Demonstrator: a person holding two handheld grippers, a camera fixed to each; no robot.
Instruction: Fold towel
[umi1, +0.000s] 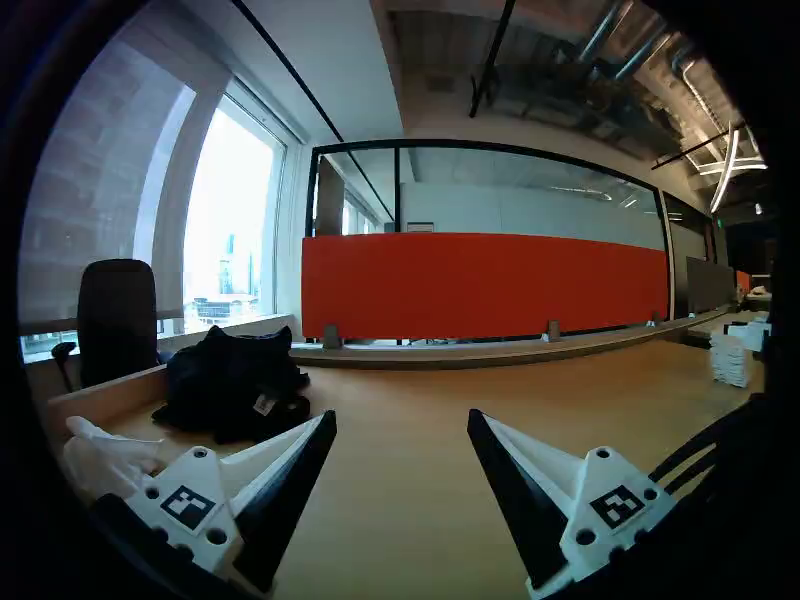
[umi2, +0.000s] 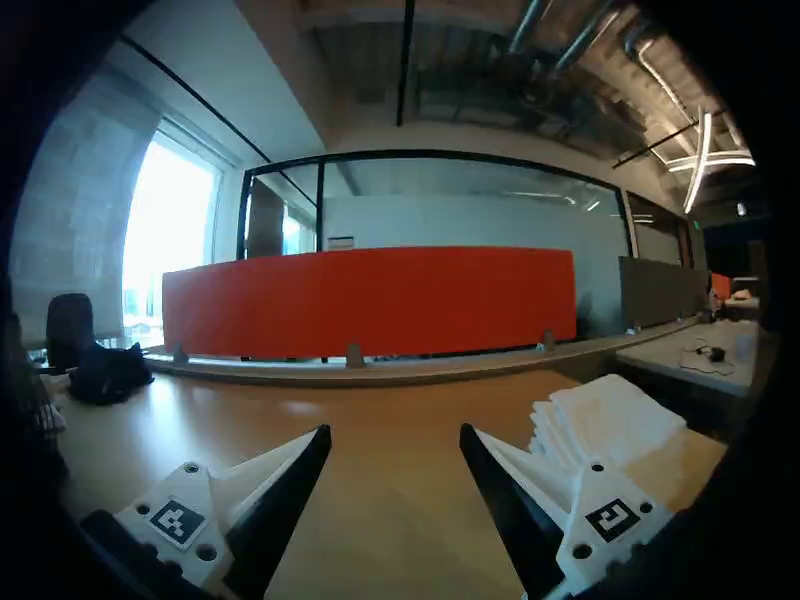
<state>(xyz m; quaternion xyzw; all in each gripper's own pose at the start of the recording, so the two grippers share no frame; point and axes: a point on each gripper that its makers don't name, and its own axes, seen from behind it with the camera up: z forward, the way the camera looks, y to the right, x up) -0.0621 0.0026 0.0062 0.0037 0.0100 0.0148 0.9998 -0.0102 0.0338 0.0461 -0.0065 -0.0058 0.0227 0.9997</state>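
In the right gripper view a stack of folded white towels (umi2: 612, 423) rests on the wooden desk (umi2: 400, 470), just right of my right gripper (umi2: 393, 428), whose fingers stand open with nothing between them. In the left gripper view the same white stack (umi1: 732, 358) shows small at the far right of the desk (umi1: 420, 440). My left gripper (umi1: 400, 414) is open and empty above bare wood. A crumpled white cloth (umi1: 100, 452) lies at the lower left beside its left finger.
A black bag or garment (umi1: 232, 385) sits on the desk's left side, also seen small (umi2: 108, 374) in the right gripper view. An orange divider panel (umi1: 480, 285) runs along the desk's far edge. A black office chair (umi1: 117, 318) stands by the window.
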